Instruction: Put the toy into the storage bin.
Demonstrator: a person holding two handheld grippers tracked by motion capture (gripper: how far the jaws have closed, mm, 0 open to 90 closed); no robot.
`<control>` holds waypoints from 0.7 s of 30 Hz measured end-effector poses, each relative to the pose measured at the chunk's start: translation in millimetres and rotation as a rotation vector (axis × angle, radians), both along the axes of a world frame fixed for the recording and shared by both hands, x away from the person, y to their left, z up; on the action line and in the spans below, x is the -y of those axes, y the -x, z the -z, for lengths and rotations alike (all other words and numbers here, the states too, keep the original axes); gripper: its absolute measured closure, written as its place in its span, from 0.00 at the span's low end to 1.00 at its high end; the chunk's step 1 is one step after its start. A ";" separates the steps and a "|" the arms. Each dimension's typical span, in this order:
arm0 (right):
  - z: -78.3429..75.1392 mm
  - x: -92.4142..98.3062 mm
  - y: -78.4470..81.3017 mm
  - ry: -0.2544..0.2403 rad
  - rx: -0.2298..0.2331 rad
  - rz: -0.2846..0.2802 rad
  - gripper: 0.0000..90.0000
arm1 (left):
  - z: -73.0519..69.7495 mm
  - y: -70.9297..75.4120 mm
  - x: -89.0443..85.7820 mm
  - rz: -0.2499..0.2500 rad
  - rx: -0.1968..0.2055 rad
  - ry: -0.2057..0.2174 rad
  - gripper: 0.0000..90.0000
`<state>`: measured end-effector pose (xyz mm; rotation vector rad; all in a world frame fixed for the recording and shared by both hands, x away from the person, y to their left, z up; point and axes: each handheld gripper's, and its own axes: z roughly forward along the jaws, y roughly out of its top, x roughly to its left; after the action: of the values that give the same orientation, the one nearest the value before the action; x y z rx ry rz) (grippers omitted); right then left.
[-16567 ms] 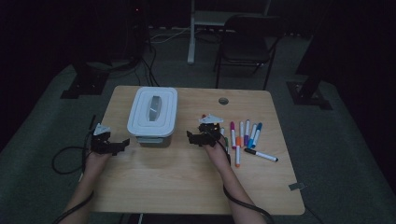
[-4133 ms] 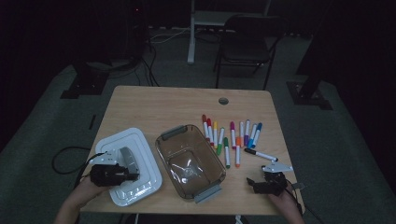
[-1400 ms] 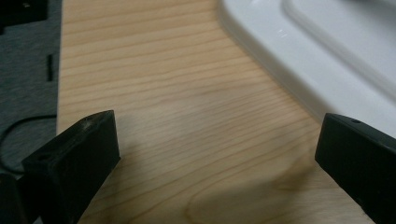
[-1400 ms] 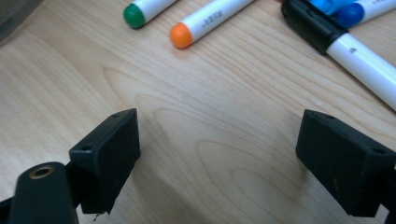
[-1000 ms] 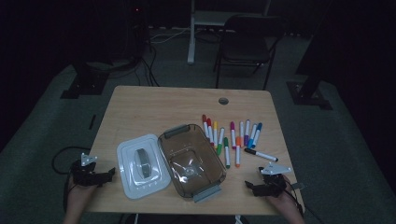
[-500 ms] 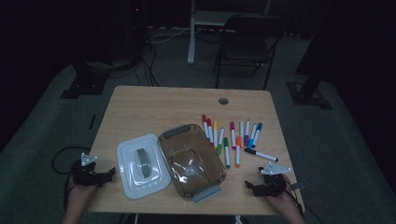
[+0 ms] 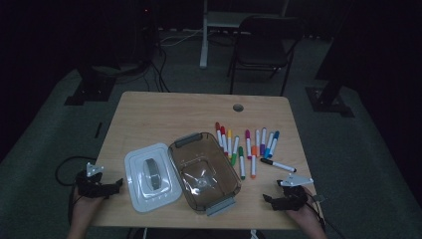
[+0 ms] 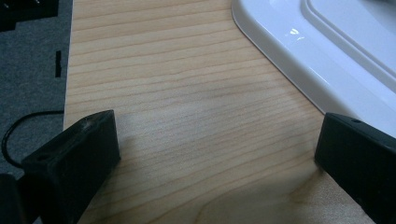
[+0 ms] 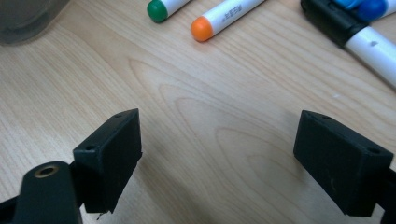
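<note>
At the lower left of the high view the left gripper [image 7: 117, 182] rests on the desk [image 7: 164, 114], jaws spread wide and empty, just beside the white lid [image 7: 152, 177]. Right of the lid sits the open clear container [image 7: 204, 172], and beyond it, right of centre, the markers [image 7: 246, 147] lie mostly lengthwise, pointing up the frame. At the lower right the right gripper [image 7: 267, 200], also wide and empty, sits below them; it is clearly the nearer one, with the black-capped marker [image 7: 277, 165] closest.
</note>
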<state>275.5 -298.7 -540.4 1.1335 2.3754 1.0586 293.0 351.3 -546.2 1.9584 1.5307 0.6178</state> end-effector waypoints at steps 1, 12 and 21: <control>-5.0 2.3 0.2 -0.006 0.013 0.003 0.17 | 0.0 0.0 0.0 0.000 0.000 0.000 0.00; -31.4 19.4 -7.5 -0.001 0.067 0.036 0.20 | 0.0 -0.1 0.0 0.000 0.000 0.000 0.00; -41.1 44.4 -33.3 -0.040 0.059 0.082 0.30 | 0.1 -0.4 -0.1 0.002 0.001 0.000 0.00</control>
<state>308.9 -343.1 -499.3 1.1860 2.2519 1.1004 293.4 351.4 -546.3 1.9586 1.5281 0.6186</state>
